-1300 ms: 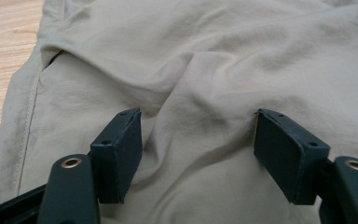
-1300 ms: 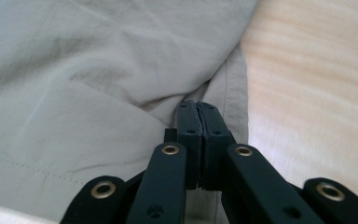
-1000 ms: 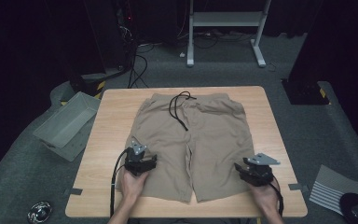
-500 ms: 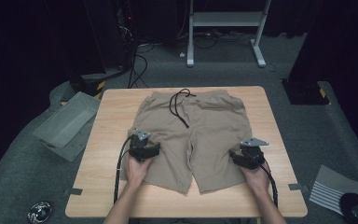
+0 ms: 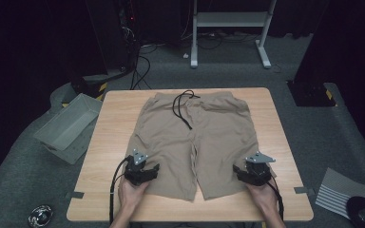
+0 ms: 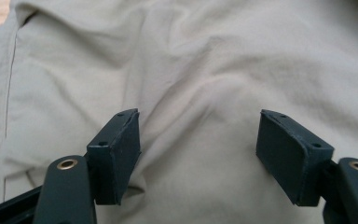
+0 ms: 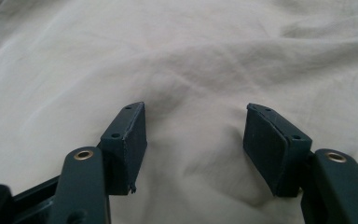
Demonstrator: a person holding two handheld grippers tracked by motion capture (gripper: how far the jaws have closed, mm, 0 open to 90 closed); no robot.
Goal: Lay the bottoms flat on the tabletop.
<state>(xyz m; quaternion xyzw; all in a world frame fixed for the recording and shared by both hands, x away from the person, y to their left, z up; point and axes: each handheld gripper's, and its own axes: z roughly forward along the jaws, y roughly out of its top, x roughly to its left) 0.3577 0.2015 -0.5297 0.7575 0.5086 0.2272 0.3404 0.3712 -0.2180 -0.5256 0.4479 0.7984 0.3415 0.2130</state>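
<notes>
A pair of tan shorts (image 5: 197,142) lies flat on the wooden bench (image 5: 104,137), and everything here is told from the shorts. Far to the left of the shorts, down on the floor, sits a grey bin (image 5: 66,127). A black drawstring (image 5: 183,107) curls at the top of the shorts, by the waistband.

At the bottom of the left leg of the shorts is the left hand-held gripper (image 5: 145,172), held by the person's left hand (image 5: 130,194). A black cable (image 5: 113,190) runs from it, left of the shorts. In the left gripper view, its two black jaws stand wide apart, with the cloth (image 6: 196,79) lying loose between them. The pads do not press on the cloth.

At the bottom of the right leg of the shorts is the right hand-held gripper (image 5: 249,173), held by the person's right hand (image 5: 266,199). Its jaws have just been opening. In the right gripper view they stand wide apart, with the soft, wrinkled cloth (image 7: 191,60) between them and nothing pinched.

Far to the right of the shorts, on the floor, lies a striped sheet (image 5: 337,192).
</notes>
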